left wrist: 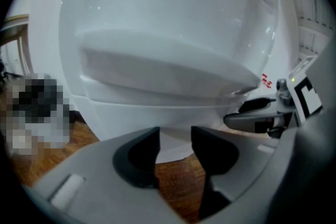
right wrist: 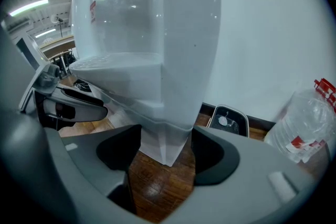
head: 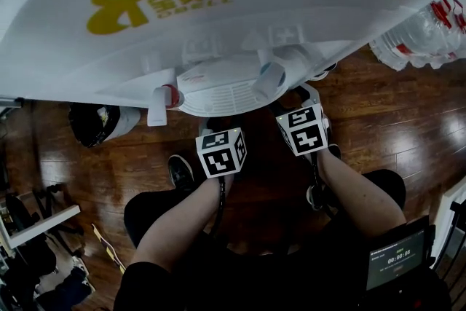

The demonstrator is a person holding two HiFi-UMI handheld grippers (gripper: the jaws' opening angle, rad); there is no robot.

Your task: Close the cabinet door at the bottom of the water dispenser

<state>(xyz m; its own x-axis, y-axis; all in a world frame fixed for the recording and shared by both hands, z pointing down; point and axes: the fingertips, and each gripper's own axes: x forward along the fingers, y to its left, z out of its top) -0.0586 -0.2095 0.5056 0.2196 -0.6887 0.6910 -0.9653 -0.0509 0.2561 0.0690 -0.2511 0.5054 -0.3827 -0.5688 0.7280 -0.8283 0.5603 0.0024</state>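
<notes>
Below the head camera, the white water dispenser [head: 218, 18] fills the upper frame, its yellow logo on top and its red tap [head: 162, 100] and blue tap [head: 271, 78] jutting over the drip tray [head: 218, 95]. Both grippers are held close under that tray: the left gripper [head: 220, 152] and the right gripper [head: 302, 130] show mainly as their marker cubes, with the person's forearms behind them. The cabinet door lies under the overhang and cannot be seen from here. A black bin [head: 95, 121] sits on the wooden floor [head: 408, 120] to the left, water bottles [head: 426, 33] stand at the upper right, and a small screen [head: 395, 258] is at the lower right.

Along the left gripper [left wrist: 175, 136], the jaws stand apart with nothing between them, only floor behind. The cabinet door [left wrist: 173, 115], at the dispenser's foot beneath the drip ledge, is just ahead and untouched; whether it is fully shut I cannot tell. The right gripper [left wrist: 273, 113] shows at the right edge.

Along the right gripper [right wrist: 165, 134], the jaws are likewise apart and clamp nothing. The dispenser's lower corner [right wrist: 163, 139] appears in the gap, beyond the pads. The left gripper [right wrist: 68, 105] is at the left, a dark tray [right wrist: 227, 120] lies by the wall, and a water bottle [right wrist: 307, 123] stands at the right.
</notes>
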